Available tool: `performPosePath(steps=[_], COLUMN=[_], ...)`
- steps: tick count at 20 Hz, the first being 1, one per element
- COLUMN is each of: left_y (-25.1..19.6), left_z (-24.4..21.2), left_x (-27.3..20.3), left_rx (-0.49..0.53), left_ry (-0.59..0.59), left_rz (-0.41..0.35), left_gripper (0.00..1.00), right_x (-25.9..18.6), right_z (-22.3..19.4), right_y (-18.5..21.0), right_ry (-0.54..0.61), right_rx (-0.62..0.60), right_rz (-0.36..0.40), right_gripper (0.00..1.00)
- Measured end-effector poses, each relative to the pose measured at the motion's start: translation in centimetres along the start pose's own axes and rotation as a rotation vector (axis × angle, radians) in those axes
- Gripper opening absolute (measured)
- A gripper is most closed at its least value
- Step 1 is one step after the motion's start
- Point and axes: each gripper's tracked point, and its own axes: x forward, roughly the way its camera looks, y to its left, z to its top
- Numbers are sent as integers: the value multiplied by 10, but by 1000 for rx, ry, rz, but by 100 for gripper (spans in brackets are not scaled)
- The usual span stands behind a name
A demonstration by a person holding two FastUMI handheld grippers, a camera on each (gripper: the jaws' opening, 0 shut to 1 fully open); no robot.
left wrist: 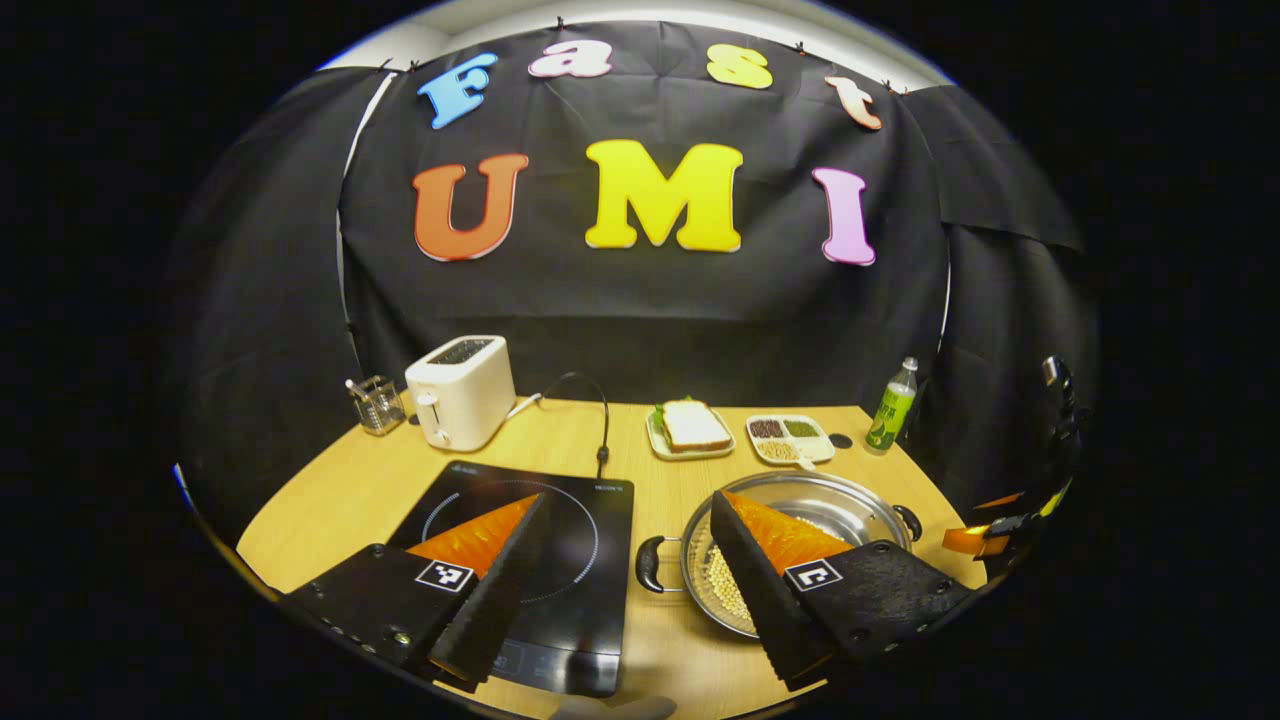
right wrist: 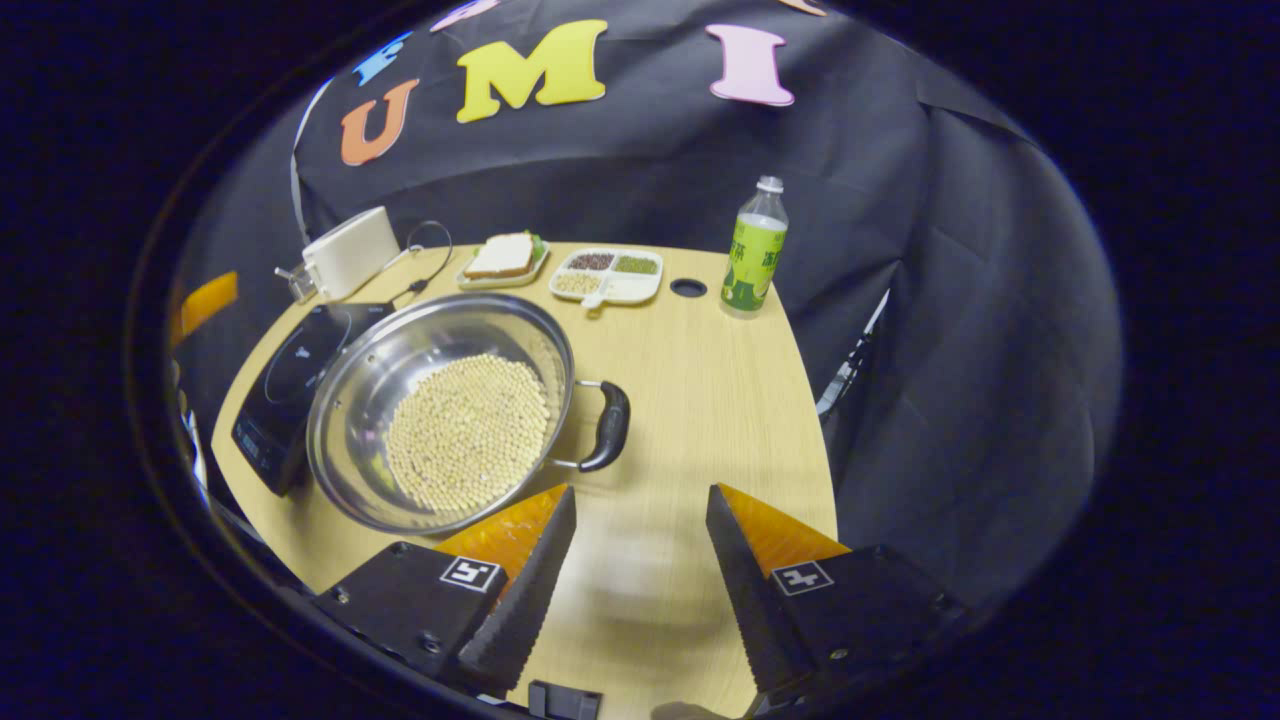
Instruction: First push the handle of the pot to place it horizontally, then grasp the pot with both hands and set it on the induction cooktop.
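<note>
A steel pot (left wrist: 850,510) holding pale beans (right wrist: 465,430) stands on the wooden table, just right of the black induction cooktop (left wrist: 560,540). Its two black handles (left wrist: 650,563) point left and right, one toward the cooktop. My left gripper (left wrist: 628,500) is open above the table's front, one finger over the cooktop and one over the pot's near rim. My right gripper (right wrist: 641,495) is open too, hovering over bare table just in front of the pot's right handle (right wrist: 608,425). The pot (right wrist: 400,350) lies to its left, the cooktop (right wrist: 290,390) beyond it.
Along the back stand a white toaster (left wrist: 460,390) with its cable, a small glass holder (left wrist: 377,403), a plate with a sandwich (left wrist: 690,428), a divided tray of beans (left wrist: 790,437) and a green bottle (right wrist: 755,250). The table's curved edge runs close on the right.
</note>
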Motion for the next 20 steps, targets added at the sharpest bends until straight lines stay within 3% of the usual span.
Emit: performPosePath(steps=[11,19,20], left_y=[-14,-20,-20], left_z=[-62,-93,-98], left_x=[61,84,86], left_rx=[1,20,18], left_ry=[146,230,244], left_rz=[23,33,36], left_gripper=[96,96,96], right_x=[42,82,86], right_z=[25,30,28], right_y=[31,40,40], right_ry=[5,42,50], right_rx=[35,2,2], right_rz=[67,41,38], right_gripper=[86,83,87])
